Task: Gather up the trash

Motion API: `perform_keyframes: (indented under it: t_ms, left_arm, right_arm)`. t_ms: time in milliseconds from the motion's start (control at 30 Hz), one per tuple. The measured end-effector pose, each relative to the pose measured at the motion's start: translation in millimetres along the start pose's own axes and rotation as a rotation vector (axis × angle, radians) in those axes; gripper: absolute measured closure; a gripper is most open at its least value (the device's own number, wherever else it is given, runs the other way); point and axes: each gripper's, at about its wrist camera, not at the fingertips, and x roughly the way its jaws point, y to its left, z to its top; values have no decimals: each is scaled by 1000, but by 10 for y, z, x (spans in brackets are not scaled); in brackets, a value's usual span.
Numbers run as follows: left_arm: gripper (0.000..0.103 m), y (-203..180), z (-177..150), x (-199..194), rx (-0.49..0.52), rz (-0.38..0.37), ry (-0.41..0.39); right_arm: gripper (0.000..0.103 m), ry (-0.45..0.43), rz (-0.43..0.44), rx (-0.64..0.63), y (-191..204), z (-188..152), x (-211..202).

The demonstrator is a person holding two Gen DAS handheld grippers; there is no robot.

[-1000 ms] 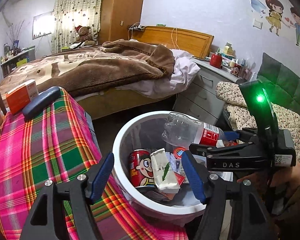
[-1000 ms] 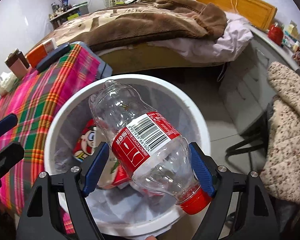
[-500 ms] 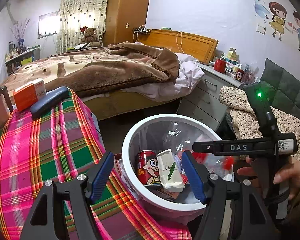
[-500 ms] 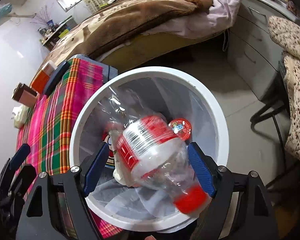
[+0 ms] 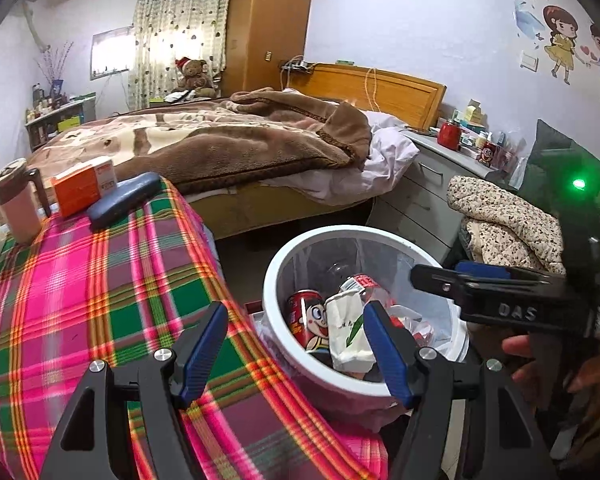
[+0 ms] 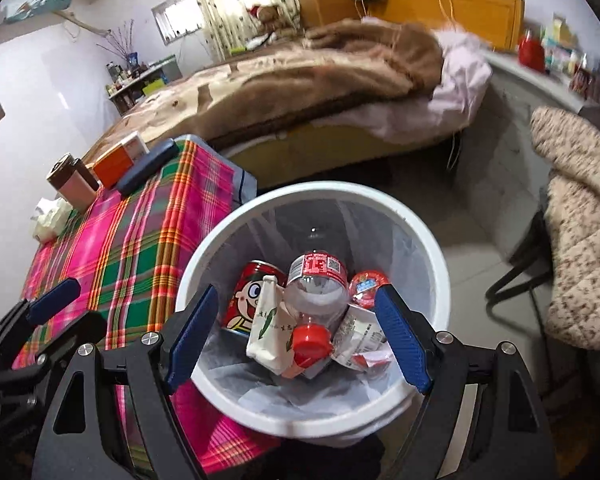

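Note:
A white trash bin [image 6: 432,248] with a clear liner stands beside the table. In it lie a clear plastic bottle [image 6: 318,280] with a red label and cap, a red cartoon can [image 6: 248,292], a white tissue pack [image 6: 268,324] and wrappers. My right gripper [image 6: 296,340] hangs open above the bin with nothing between its fingers. My left gripper [image 5: 294,350] is open and empty over the table's edge and the bin's rim [image 5: 340,233]. The left wrist view also shows the can [image 5: 306,312], the tissue pack [image 5: 346,328], the bottle's label [image 5: 360,282] and the right gripper [image 5: 440,276].
A pink and green plaid tablecloth [image 5: 80,300] carries an orange box [image 5: 80,186], a dark blue case [image 5: 124,200] and a lidded cup [image 5: 14,204]. Behind is a bed with a brown blanket [image 5: 240,140]. A chair with a floral quilt [image 6: 580,220] stands to the right.
The bottle that sat between my right gripper's fingers has dropped into the bin. Both grippers have drawn back and up from the bin.

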Motion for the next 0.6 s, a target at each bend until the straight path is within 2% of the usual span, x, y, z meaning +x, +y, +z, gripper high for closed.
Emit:
perform_keyframes:
  t_ms: [233,367,433,600]
  left_arm:
    - [33,93,-193,-342,-37,113,-43]
    - [33,204,-340,-530,-90,238,-47]
    - [33,257,-417,-607,-108,274,-53]
    - [33,349,-572,-780,-125,355,-91]
  right_arm:
    - [21,-134,-50,-48,170,-192,-294]
    - [21,-217,-45,-74,305,-325,-420]
    - [21,-259,-32,-100,395,-391,-466]
    - [21,-279,-10,-137,564,-510,-466]
